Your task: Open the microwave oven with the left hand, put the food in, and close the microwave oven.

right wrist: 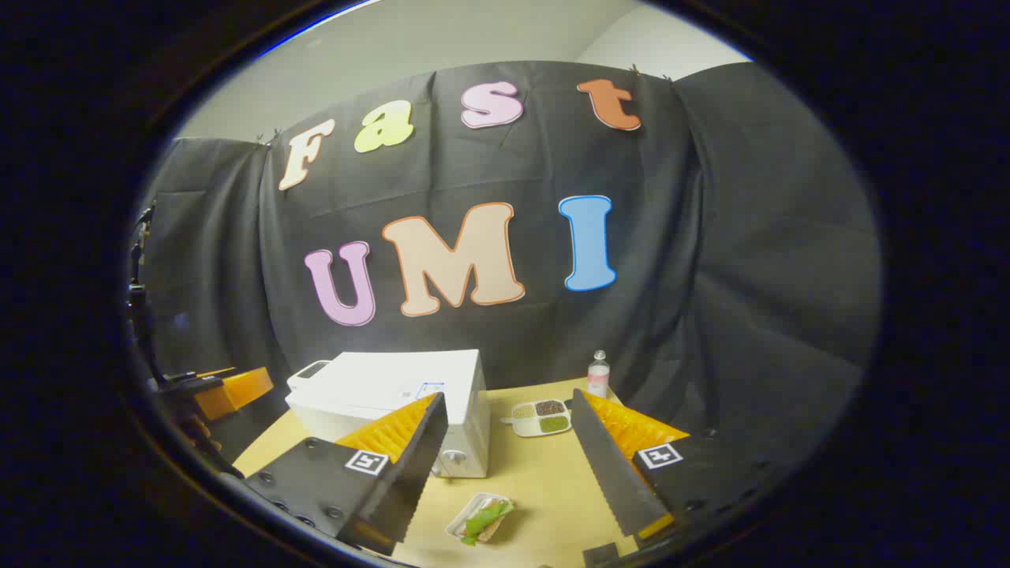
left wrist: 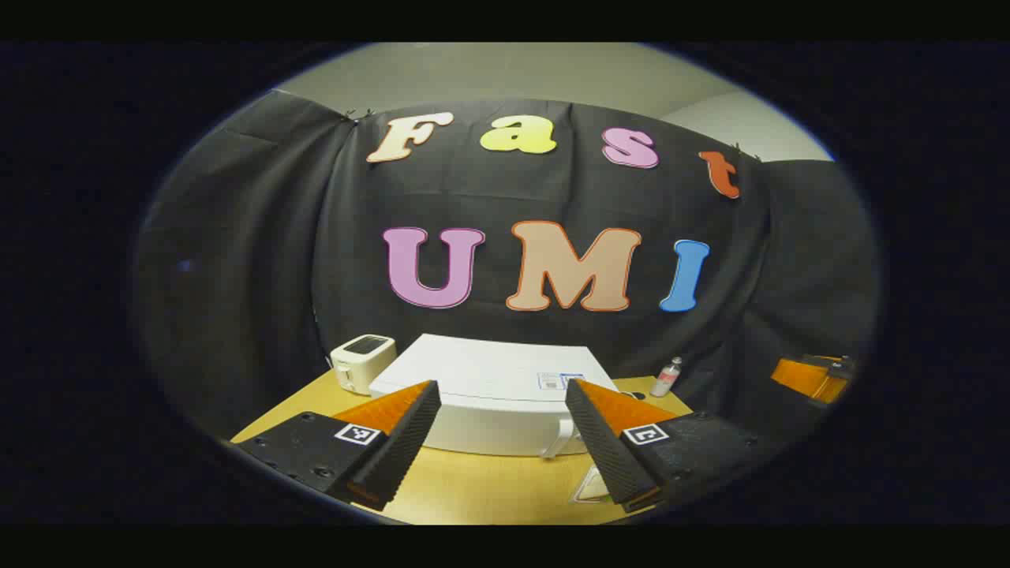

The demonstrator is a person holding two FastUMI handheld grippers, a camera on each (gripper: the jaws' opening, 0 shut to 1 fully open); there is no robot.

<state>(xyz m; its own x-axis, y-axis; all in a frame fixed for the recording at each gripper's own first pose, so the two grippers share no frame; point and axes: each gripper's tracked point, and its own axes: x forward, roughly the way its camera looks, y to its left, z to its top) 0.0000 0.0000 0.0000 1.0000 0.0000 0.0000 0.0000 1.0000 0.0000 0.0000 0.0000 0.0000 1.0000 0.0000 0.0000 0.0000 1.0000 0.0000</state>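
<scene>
Both apart, food (right wrist: 483,518) seemingly below right gripper (right wrist: 509,465).

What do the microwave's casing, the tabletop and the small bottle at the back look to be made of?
Microwave oven: white, smooth, matte casing, likely painted metal or plastic; the look leaves it open. Table: pale wood-look top, probably laminate, with an even sheen. Bottle: clear, see-through body with a pale cap, probably plastic, though too small to tell it from glass.

Dim, even overhead light; soft glare whitens the microwave oven (right wrist: 394,386) top, fisheye bending blurs and darkens both views' edges.
</scene>
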